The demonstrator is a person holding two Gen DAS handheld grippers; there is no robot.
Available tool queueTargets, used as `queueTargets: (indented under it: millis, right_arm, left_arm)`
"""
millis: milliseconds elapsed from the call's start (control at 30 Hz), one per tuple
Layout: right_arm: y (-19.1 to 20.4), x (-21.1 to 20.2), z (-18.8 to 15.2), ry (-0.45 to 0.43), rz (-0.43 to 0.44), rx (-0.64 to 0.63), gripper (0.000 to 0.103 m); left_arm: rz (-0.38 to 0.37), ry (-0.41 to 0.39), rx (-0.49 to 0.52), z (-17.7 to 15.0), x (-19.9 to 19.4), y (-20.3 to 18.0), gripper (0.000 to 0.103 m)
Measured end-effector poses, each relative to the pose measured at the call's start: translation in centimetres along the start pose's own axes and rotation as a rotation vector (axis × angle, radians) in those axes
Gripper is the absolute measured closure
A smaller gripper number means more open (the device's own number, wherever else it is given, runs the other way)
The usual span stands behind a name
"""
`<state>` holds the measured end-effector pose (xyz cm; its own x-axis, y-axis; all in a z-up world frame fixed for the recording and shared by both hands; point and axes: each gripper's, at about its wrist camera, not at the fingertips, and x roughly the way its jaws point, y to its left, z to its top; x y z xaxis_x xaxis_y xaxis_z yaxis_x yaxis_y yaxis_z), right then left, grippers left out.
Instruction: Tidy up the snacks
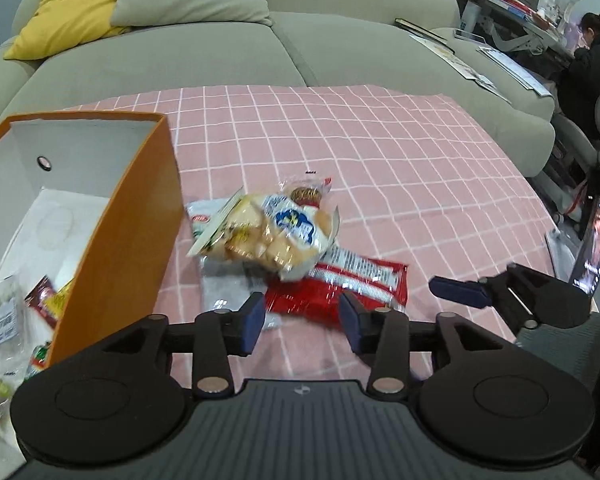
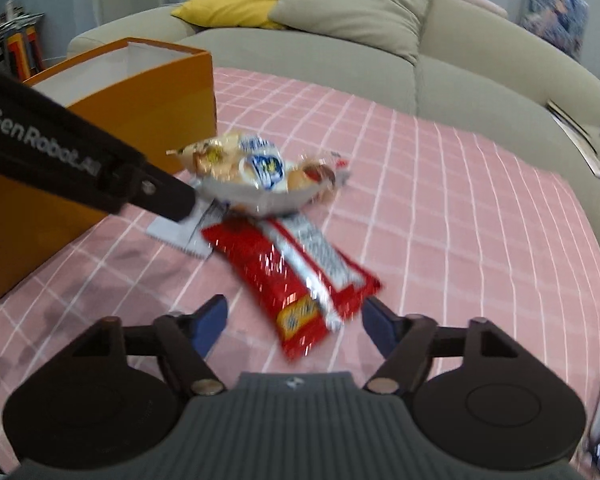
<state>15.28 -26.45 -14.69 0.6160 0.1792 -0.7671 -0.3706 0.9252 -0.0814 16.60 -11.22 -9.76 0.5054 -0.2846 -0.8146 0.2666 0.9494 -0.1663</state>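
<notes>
A pile of snacks lies on the pink checked cloth: a clear bag of pale biscuits with a blue label, a red foil packet and a white packet under them. My left gripper is open, just short of the red packet and empty. My right gripper is open, its fingers either side of the red packet's near end, not closed on it. The orange box stands left of the pile with several snack packets inside.
A grey-green sofa with a yellow cushion runs behind the table. A person sits at a desk at far right. A lit phone screen stands at the table's right edge. The right gripper also shows in the left wrist view.
</notes>
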Motion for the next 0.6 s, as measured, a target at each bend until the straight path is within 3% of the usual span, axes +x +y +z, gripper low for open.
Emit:
queueTargets:
  millis: [100,367,500,533,600]
  right_arm:
    - [-0.4,1.3,0.9,-0.004,0.016,-0.048,0.021]
    - [-1.1,4.6,2.4,0.049,0.072,-0.046,0.020]
    - [-1.2,5.7,2.4,0.080,0.112,-0.005,0.027]
    - [-1.2,5.7,2.4,0.078,0.109,0.000,0.027]
    - [-1.0,5.7,2.2,0.078,0.101,-0.003,0.031]
  left_arm:
    - [0.008,0.003,-0.039,0.9,1.2,0.1,0.043]
    - [0.039,0.035,-0.120,2.5,3.9,0.6,0.043]
    - [0.050,0.047,-0.141,2.8,4.7,0.9,0.043]
    - [0.052,0.047,-0.142,2.8,4.7,1.0,0.044]
    - [0.054,0.049,-0.140,2.9,4.8,1.1,0.055]
